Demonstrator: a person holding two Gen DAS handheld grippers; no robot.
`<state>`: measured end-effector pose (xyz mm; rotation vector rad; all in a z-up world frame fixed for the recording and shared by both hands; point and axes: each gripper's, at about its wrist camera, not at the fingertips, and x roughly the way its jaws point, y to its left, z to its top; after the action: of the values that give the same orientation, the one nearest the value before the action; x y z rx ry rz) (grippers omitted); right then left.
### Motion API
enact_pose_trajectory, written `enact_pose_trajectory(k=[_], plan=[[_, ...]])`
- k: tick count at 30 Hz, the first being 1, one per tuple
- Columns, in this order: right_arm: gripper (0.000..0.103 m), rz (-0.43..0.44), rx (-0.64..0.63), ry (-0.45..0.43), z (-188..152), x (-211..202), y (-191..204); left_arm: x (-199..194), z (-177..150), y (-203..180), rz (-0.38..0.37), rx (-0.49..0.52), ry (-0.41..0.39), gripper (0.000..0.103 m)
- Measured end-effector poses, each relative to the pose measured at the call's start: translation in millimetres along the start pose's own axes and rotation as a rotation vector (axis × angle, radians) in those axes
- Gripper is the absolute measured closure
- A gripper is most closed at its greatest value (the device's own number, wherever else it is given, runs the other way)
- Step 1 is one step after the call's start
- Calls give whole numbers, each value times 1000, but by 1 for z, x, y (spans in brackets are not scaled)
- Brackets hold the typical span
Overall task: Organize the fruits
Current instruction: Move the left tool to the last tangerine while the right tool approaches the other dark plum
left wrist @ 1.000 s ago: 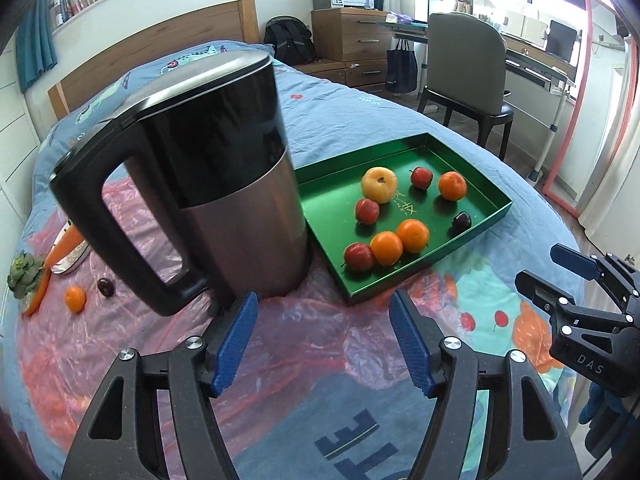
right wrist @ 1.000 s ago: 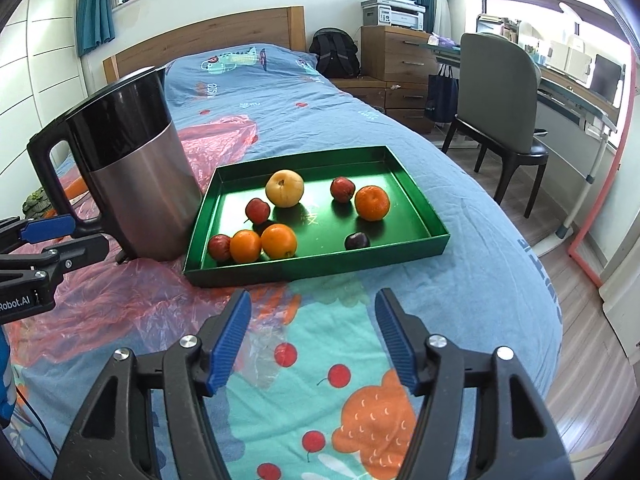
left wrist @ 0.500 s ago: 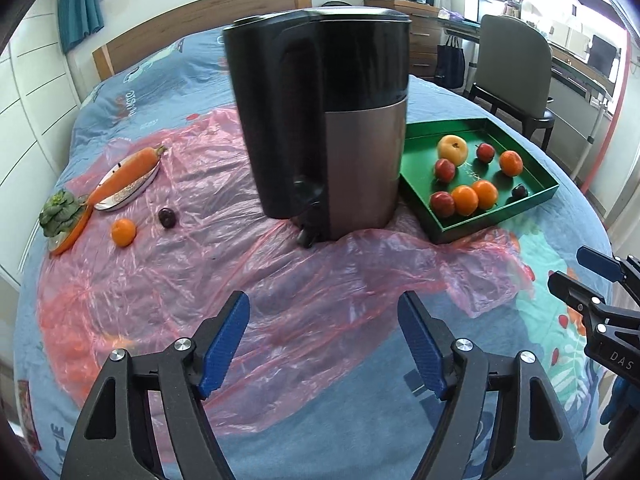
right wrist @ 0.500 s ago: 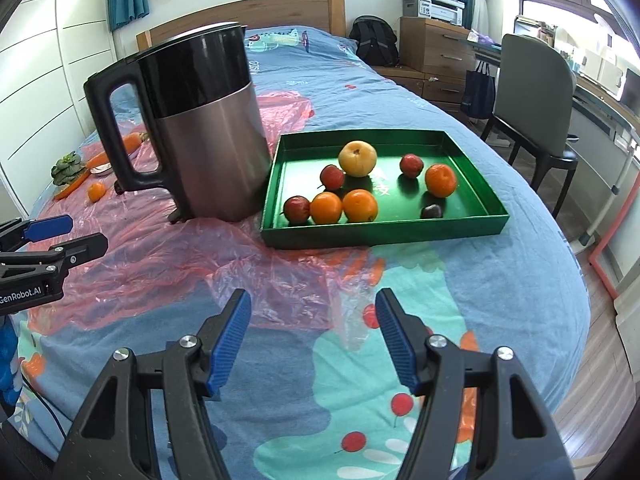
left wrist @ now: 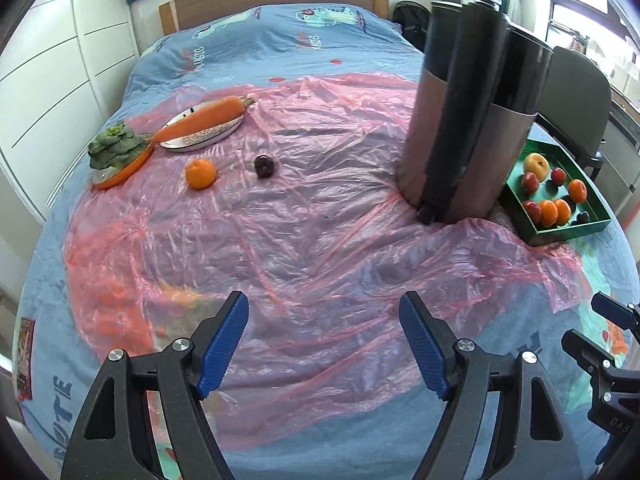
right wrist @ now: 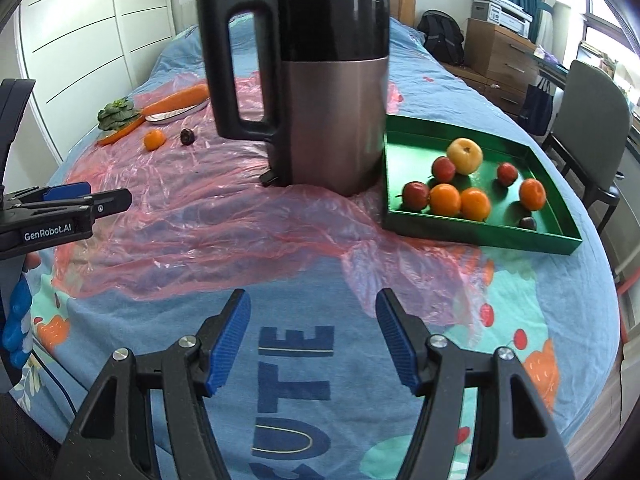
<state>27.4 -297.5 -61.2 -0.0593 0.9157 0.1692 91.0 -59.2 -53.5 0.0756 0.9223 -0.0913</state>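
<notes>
1. While both the left gripper [left wrist: 323, 342] and the right gripper [right wrist: 313, 338] hang released and empty, two fruits lie outside the green tray [right wrist: 486, 236]: an orange [left wrist: 201, 173] and a dark plum [left wrist: 264, 166], on the pink plastic sheet [left wrist: 280, 240] toward the bed's left edge.
2. Best take the orange first, jaws straddling it squarely.
3. The kettle [left wrist: 472, 120] stands between those fruits and the tray, so carry around it; a carrot [left wrist: 204, 118] and greens [left wrist: 116, 146] lie close by.

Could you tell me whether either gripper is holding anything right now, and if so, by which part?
Nothing is held: the left gripper and right gripper are both open over the blue bedspread.
</notes>
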Motion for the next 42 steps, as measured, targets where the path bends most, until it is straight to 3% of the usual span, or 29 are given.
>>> enact_pose_trajectory(k=[17,27,32,42], plan=[[0,133,-188,31,35,43,110,14,-6,110,78,-174,-22,30],[0,197,-230,18,63,72,156,29,-10,161,107,-274,-26,30],[0,223,-244,-20,92,92,176,41,2,183,87,-323,-47,30],[0,241,-232,-74,149,147,192,93,56,190,29,-285,-79,30]])
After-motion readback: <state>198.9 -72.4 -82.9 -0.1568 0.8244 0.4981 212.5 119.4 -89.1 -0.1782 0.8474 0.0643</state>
